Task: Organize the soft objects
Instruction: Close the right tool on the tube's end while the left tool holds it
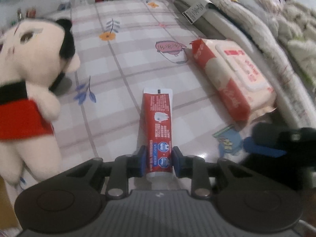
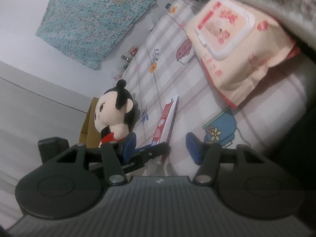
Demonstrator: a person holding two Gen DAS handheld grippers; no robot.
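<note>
My left gripper (image 1: 159, 163) is shut on the cap end of a red toothpaste tube (image 1: 159, 125), which lies pointing away over the checked tablecloth (image 1: 126, 63). A plush doll (image 1: 29, 90) with black hair and a red dress stands at the left. A pink wet-wipes pack (image 1: 233, 79) lies at the right. My right gripper (image 2: 162, 148) is open and empty, low over the cloth; it shows at the right edge of the left wrist view (image 1: 276, 144). The right wrist view shows the tube (image 2: 165, 120), the doll (image 2: 114, 112) and the wipes pack (image 2: 237, 51).
Folded cloths and blankets (image 1: 266, 19) pile along the table's right side. A brown cardboard box (image 2: 88, 126) stands behind the doll. Small jars (image 2: 129, 57) sit at the far edge. A teal patterned cloth (image 2: 94, 19) hangs on the wall.
</note>
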